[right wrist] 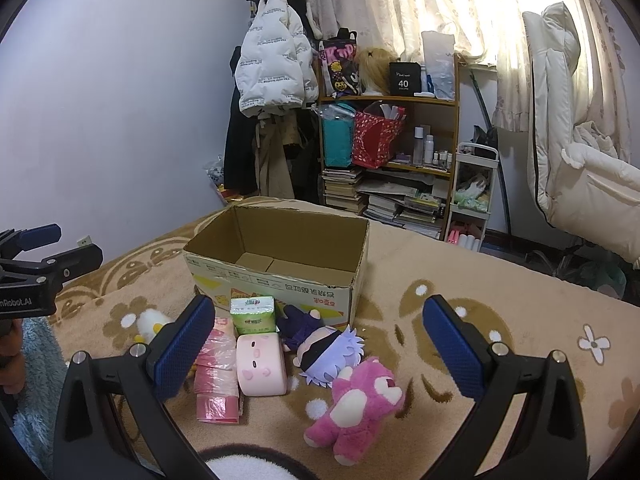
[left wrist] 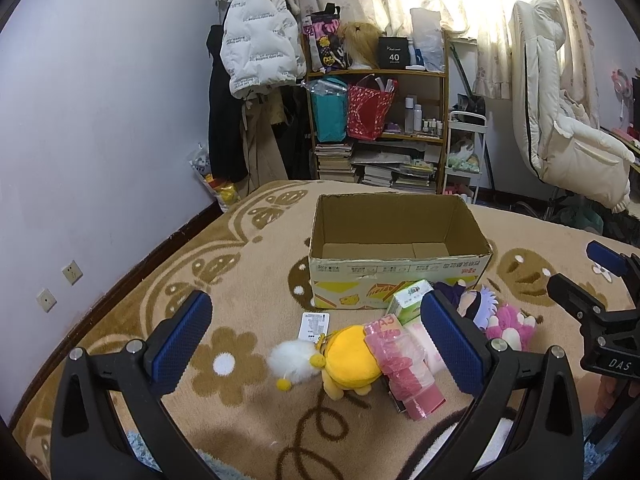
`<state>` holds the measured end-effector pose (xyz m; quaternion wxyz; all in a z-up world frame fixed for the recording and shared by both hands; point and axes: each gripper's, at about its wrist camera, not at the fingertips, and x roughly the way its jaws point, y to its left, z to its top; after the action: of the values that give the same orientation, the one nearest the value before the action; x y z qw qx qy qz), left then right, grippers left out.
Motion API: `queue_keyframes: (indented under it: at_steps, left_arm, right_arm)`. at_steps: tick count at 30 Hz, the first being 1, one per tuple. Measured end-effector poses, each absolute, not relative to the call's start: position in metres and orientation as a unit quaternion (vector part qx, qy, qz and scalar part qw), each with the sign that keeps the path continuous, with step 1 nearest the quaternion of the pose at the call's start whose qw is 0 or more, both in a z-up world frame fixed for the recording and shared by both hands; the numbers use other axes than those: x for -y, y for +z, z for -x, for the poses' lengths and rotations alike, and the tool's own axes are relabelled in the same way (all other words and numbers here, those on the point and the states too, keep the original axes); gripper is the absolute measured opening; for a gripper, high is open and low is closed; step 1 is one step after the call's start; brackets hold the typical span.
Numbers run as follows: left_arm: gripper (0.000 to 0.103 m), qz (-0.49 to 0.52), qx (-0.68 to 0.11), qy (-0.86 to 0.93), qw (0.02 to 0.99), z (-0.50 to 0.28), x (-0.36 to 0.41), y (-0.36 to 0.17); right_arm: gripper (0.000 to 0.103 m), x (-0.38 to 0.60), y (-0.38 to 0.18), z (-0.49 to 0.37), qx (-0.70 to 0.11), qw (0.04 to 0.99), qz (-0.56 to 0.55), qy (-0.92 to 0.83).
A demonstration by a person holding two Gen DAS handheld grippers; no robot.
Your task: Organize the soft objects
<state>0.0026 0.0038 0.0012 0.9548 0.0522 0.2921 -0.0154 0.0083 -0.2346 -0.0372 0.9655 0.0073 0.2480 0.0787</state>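
Note:
An open, empty cardboard box [left wrist: 400, 276] [right wrist: 280, 284] stands on the beige flowered blanket. In front of it lie a yellow plush with a white fluffy part [left wrist: 352, 356] [right wrist: 150, 326], a pink wrapped pack [left wrist: 404, 368] [right wrist: 218, 376], a green tissue pack [left wrist: 410, 300] [right wrist: 254, 314], a pink pig-face cushion [right wrist: 262, 364], a purple-haired doll [left wrist: 478, 304] [right wrist: 324, 348] and a pink bear plush [left wrist: 510, 324] [right wrist: 360, 404]. My left gripper [left wrist: 316, 320] [right wrist: 60, 248] hovers open above the yellow plush. My right gripper [right wrist: 318, 320] [left wrist: 584, 276] hovers open above the doll and bear. Neither holds anything.
A white card [left wrist: 314, 326] lies near the box's left corner. Behind the bed stand a wooden shelf [left wrist: 376, 76] with bags and books, hanging coats [left wrist: 260, 48], a small white trolley [left wrist: 466, 152] and a white padded chair [left wrist: 560, 120]. Blue fluffy fabric [right wrist: 36, 360] lies at the near left.

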Motion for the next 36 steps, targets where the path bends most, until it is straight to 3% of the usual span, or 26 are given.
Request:
queue_keyframes:
  at_steps: [20, 36]
  left_arm:
    - [0.103, -0.027, -0.326, -0.025, 0.945, -0.015, -0.012, -0.005]
    - [0.103, -0.003, -0.377, 0.000, 0.926, -0.054, -0.025, -0.015]
  right_arm:
    - [0.103, 0.252, -0.044, -0.013, -0.269, 0.962, -0.023, 0.046]
    - [0.103, 0.253, -0.062, -0.041, -0.341, 0.937, -0.054, 0.047]
